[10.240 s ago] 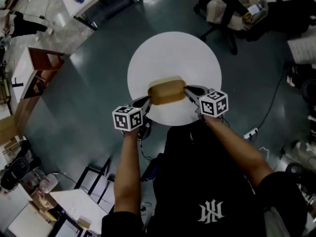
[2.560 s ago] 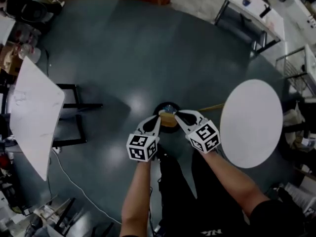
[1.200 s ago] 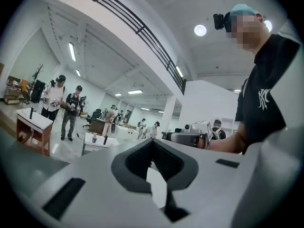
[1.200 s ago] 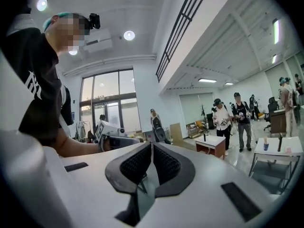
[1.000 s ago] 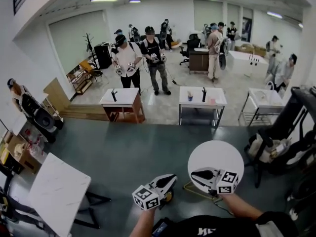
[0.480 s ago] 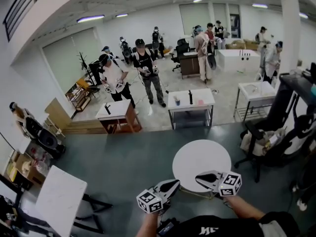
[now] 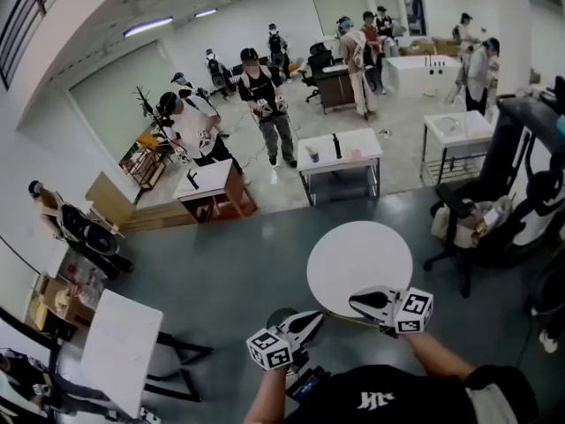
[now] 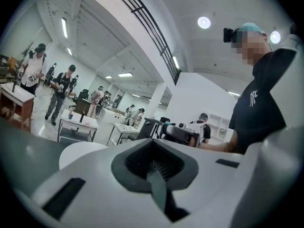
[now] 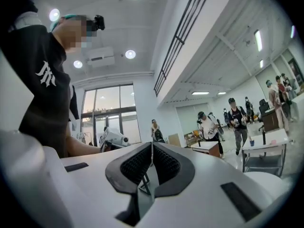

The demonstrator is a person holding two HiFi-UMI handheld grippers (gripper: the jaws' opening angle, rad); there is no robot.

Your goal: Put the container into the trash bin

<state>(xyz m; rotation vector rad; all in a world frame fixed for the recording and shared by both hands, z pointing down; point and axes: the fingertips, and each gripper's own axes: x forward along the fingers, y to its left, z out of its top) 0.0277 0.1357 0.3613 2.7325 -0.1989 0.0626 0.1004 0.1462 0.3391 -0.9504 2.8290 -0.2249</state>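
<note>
In the head view both grippers are held low in front of me, above the dark floor. My left gripper (image 7: 316,317) is shut and holds nothing. My right gripper (image 7: 354,301) is shut too, its jaws empty, over the near rim of the round white table (image 7: 357,256). A dark round rim, likely the trash bin (image 7: 275,314), shows on the floor just left of the left gripper, partly hidden by it. No container shows in any view. In the left gripper view the pads (image 8: 153,161) meet; in the right gripper view the pads (image 9: 150,159) meet as well.
A black office chair (image 7: 472,223) with bags stands right of the round table. A white rectangular table (image 7: 120,350) on black legs is at the lower left. Further back are small work tables (image 7: 340,153) and several people standing.
The head view has tipped down a little, so more floor and the whole round table show. Both grippers stay shut and empty and have drifted slightly.
</note>
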